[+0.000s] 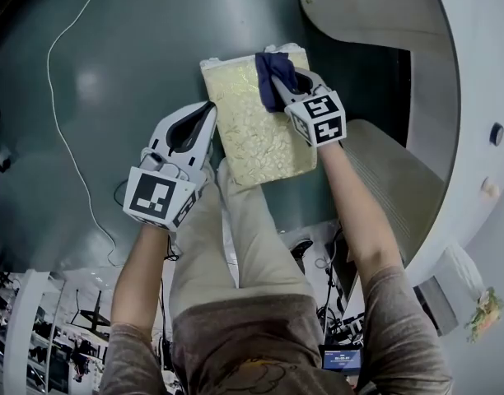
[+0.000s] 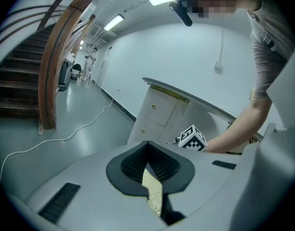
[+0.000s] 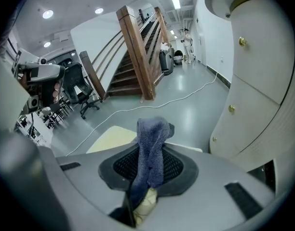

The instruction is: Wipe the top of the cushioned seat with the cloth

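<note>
Wiping step, I'd say: right hand-held gripper (image 1: 283, 79) is clamped on the blue cloth (image 1: 267, 87) at the far end of the cushioned seat (image 1: 252, 138). Left hand-held gripper (image 1: 209, 110) is closed and empty at the seat's left edge. Next move calls for dragging the cloth toward the seat's near end with even pressure.

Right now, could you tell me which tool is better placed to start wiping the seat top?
Right. The right tool is shut on the cloth, resting on the far end of the cushioned seat; the left tool carries no cloth and sits beside its left edge.
</note>
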{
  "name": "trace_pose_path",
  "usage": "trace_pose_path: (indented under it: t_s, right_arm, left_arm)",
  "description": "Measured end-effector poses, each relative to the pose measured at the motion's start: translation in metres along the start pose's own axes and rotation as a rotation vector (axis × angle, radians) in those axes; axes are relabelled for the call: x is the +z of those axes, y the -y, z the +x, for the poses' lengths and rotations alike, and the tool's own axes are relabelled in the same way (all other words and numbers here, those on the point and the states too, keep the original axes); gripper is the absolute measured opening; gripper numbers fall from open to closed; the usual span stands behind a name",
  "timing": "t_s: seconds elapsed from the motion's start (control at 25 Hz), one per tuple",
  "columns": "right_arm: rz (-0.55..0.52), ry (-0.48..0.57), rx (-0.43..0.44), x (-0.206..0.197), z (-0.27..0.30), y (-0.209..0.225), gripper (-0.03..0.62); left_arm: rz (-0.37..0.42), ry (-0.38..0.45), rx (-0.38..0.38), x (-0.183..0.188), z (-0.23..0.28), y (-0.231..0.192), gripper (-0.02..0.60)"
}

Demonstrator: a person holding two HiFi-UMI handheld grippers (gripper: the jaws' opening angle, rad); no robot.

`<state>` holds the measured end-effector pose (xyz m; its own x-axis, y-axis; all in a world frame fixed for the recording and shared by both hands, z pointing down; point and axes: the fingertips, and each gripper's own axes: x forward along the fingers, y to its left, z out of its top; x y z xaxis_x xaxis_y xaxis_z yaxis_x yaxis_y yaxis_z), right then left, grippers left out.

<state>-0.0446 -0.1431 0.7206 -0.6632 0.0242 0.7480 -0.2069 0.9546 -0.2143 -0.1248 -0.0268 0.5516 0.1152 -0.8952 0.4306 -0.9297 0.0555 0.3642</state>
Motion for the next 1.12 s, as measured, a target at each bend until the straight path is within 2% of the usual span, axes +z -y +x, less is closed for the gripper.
trace_pose_path:
  t_s: [0.4,0.72,0.96,1.12]
  right_arm:
    - [0.005,-0.024,-0.071,-0.015,-0.022,0.048,0.087]
    - [0.041,-0.070,-0.181,-0.032,-0.044,0.078,0.087]
    - [0.071,-0.074,-0.248,-0.048,-0.067,0.088,0.086]
    - [0.090,-0.040,-0.256,-0.047,-0.084,0.079,0.086]
  left_arm:
    - [-0.007,0.011,0.006,0.003,0.006,0.002,0.017]
    - [-0.006,0.004,-0.009,0.001,0.002,0.003,0.017]
    - [0.011,-0.002,-0.042,0.000,-0.002,0.012,0.017]
    - [0.025,-0.004,-0.060,-0.001,-0.007,0.015,0.017]
